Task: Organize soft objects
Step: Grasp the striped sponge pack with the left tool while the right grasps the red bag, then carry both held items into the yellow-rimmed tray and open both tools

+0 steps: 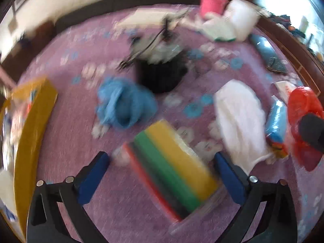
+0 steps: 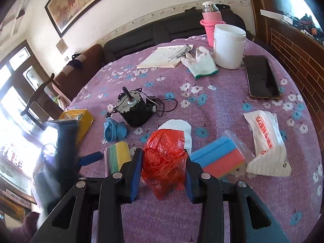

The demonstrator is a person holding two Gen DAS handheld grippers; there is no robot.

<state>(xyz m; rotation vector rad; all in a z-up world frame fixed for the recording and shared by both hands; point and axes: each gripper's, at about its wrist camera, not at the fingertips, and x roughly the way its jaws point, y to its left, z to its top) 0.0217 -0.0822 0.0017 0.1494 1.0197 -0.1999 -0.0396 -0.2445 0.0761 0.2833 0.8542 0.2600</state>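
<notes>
My left gripper (image 1: 162, 172) is open, its blue pads either side of a pack of yellow, green and red sponges (image 1: 172, 172) on the purple flowered cloth (image 1: 70, 64); the view is blurred. That pack also shows in the right wrist view (image 2: 118, 157). My right gripper (image 2: 163, 171) is shut on a crumpled red plastic bag (image 2: 165, 160), which also shows in the left view (image 1: 303, 109). A white sock (image 2: 182, 129) lies behind the bag. A blue knitted piece (image 2: 114, 130) and a blue and pink sponge pack (image 2: 219, 158) lie nearby.
A black motor with wires (image 2: 134, 107) stands mid-table. A yellow box (image 2: 81, 121) sits at the left edge. A tissue pack (image 2: 265, 139), phone (image 2: 261, 77), white tub (image 2: 229, 46), glove (image 2: 199, 62), paper (image 2: 166, 55) and pink flask (image 2: 211, 23) lie farther back.
</notes>
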